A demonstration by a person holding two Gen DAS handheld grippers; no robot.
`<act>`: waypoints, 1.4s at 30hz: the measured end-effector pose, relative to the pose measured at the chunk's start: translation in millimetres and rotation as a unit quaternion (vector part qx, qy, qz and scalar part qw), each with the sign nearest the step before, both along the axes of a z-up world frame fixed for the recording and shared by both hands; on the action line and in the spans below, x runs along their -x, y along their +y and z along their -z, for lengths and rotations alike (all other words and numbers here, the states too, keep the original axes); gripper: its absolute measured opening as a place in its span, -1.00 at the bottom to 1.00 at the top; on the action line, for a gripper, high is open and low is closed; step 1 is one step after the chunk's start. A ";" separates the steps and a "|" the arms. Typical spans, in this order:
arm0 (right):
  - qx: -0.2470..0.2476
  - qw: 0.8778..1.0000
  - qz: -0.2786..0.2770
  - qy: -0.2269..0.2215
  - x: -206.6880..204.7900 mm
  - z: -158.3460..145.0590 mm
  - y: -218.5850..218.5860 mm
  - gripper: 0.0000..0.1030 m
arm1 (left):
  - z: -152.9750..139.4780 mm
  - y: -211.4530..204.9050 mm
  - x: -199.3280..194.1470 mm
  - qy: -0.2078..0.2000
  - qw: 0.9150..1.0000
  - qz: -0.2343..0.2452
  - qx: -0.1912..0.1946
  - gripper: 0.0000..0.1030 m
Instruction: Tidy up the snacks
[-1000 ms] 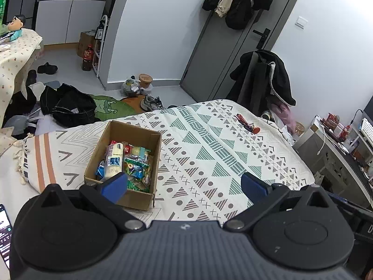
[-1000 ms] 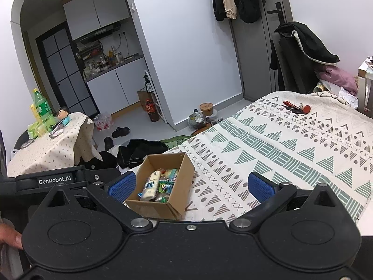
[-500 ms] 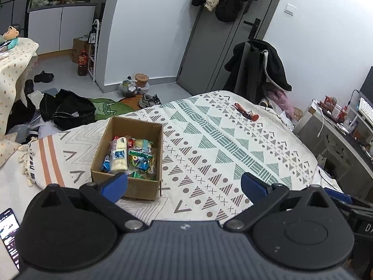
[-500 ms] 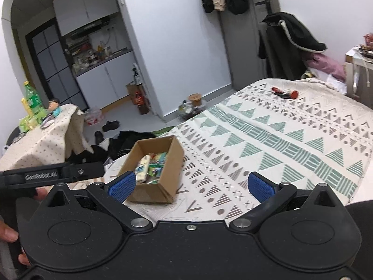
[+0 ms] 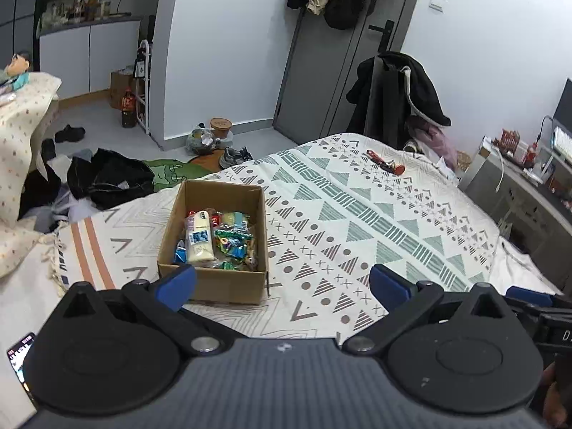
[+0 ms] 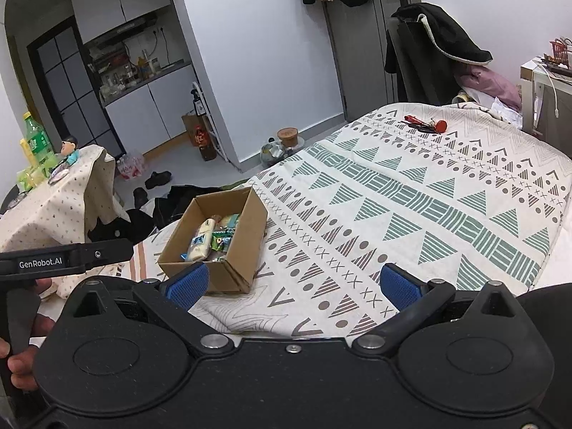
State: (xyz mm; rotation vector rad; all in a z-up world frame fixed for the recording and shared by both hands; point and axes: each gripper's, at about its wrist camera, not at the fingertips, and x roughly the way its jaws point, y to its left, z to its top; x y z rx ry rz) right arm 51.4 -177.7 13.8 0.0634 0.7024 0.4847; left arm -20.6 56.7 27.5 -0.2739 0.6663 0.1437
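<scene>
An open cardboard box [image 5: 228, 287] [image 6: 246, 250] sits on the patterned bedspread near the bed's left end. Inside lie several wrapped snacks [image 5: 232, 239], among them a pale yellow packet [image 5: 199, 237] [image 6: 200, 241]. My left gripper [image 5: 282, 280] hangs open above the near edge of the bed, its left blue finger in front of the box's near wall. My right gripper [image 6: 293, 284] is open too, nothing between its fingers, with the box just past its left finger. The left gripper's body and the hand holding it show at the left in the right wrist view.
Red-handled tools [image 5: 384, 162] [image 6: 425, 125] lie at the far end of the bed. A chair draped with dark coats [image 5: 397, 96] stands behind it, a desk [image 5: 525, 193] to the right. Clothes and shoes litter the floor [image 5: 107, 175]. A phone [image 5: 18, 357] lies at the left.
Both grippers have drawn back and risen a little, so the box and bed look farther off. Both stay open and hold nothing.
</scene>
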 end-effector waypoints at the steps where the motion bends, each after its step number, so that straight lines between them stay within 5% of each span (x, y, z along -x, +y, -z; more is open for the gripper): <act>1: -0.001 1.000 0.001 0.001 -0.3 0.4 -0.3 1.00 | 1.1 -0.1 0.0 0.002 1.000 0.001 -0.004 0.99; 42: 0.005 1.000 -0.003 -0.007 -2.6 -9.2 4.8 1.00 | 10.6 0.0 -1.0 0.023 1.000 0.005 -0.016 0.99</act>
